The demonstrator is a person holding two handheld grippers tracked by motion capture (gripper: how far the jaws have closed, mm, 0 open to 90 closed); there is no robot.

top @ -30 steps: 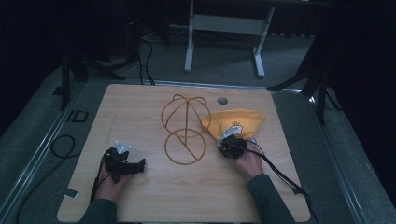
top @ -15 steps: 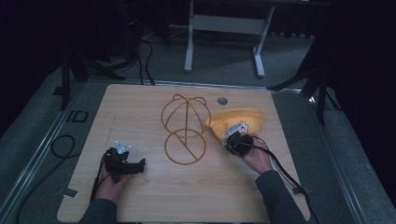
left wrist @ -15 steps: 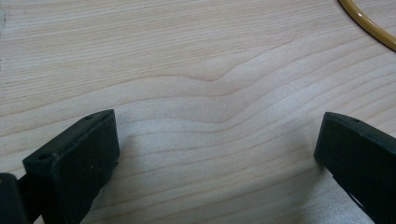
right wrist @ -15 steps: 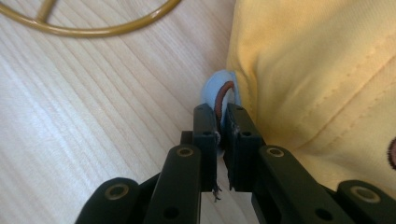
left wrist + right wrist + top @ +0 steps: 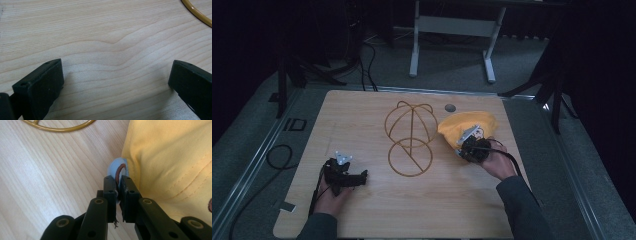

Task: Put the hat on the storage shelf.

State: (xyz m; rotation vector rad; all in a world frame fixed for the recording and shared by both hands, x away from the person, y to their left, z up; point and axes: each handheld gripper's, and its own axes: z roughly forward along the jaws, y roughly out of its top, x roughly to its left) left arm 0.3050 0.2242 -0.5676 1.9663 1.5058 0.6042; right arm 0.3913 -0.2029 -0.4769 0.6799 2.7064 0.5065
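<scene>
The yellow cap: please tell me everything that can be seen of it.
The yellow cap is soft, cotton-like cloth with stitched seams, crumpled, at the table's right side beside the gold wire stand. The right hand-held gripper is shut on its edge, where a light blue patch with a brown line sticks out above the jaws. That edge looks raised off the wood. A small dark embroidered mark shows on the cloth.

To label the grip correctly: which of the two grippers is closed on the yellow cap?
The right gripper: its jaws pinch the yellow cap's blue edge. The left gripper stands open over bare table.
</scene>
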